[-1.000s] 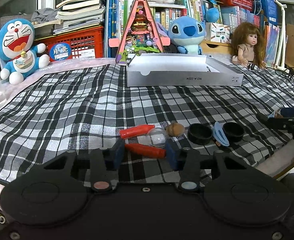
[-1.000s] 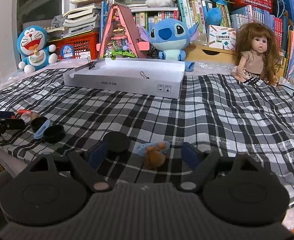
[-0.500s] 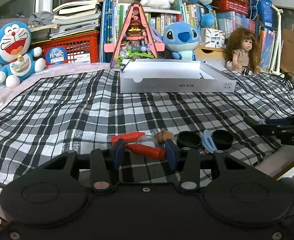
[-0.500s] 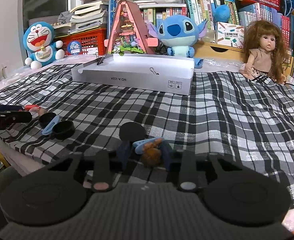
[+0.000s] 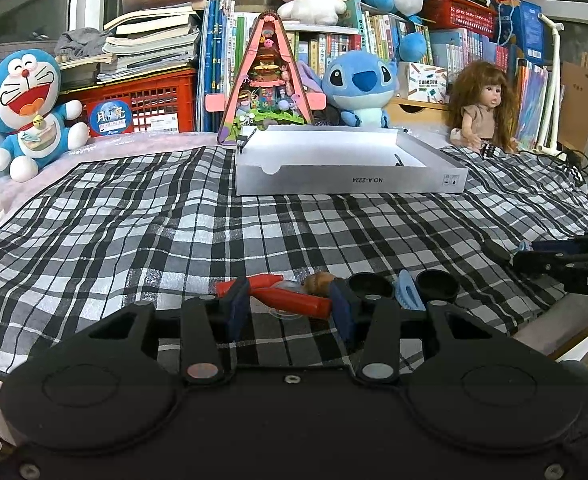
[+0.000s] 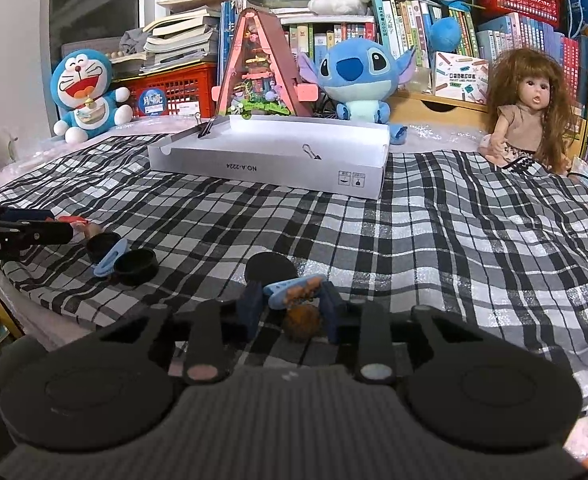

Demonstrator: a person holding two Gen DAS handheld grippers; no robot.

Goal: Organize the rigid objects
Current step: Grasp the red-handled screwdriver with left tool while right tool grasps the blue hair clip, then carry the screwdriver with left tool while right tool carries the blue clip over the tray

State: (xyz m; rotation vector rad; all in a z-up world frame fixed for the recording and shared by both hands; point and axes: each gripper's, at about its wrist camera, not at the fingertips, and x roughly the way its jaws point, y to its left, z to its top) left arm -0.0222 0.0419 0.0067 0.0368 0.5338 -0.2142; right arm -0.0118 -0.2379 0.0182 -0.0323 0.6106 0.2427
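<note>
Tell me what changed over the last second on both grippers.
The right gripper narrowed from wide open to close around the brown toy and blue clip. The left gripper kept bracketing the red toy, slightly narrower. The black caps and white box stayed put.

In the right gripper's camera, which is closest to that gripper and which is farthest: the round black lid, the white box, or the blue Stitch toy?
Seen from the right gripper:
1. Round black lid, lying on the plaid cloth just ahead, slightly left.
2. White box, farther back across the cloth, centre-left.
3. Stitch toy, sitting behind the box against the bookshelf.
</note>
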